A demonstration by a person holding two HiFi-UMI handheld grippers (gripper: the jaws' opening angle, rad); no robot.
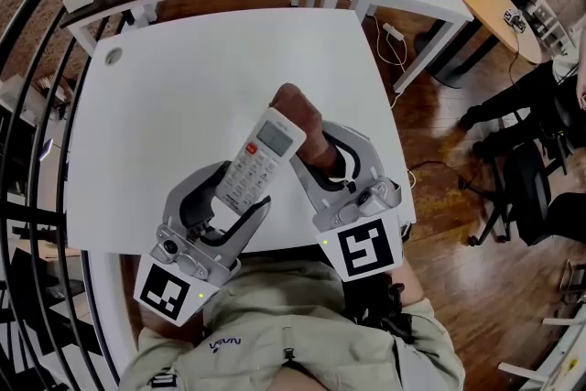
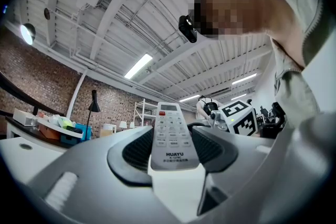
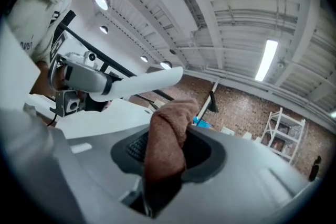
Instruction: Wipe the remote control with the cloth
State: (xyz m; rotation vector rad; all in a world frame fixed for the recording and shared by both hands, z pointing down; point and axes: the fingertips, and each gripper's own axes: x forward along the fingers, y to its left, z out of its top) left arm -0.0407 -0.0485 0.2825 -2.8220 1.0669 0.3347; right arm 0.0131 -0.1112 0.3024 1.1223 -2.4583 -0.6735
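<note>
My left tool point(image 1: 240, 193) grips the remote control point(image 1: 261, 162) by its lower end above the bench's point(image 1: 183, 96) near edge. My right tool point(image 1: 328, 158) pinches the cloth point(image 1: 302, 119) just beside it. Hard wiping could lever the remote loose.

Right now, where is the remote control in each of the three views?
Head view: remote control at the centre.
Left gripper view: remote control low centre, between the jaws.
Right gripper view: remote control upper left, above the cloth.
Shared landmark: the white table.
</note>
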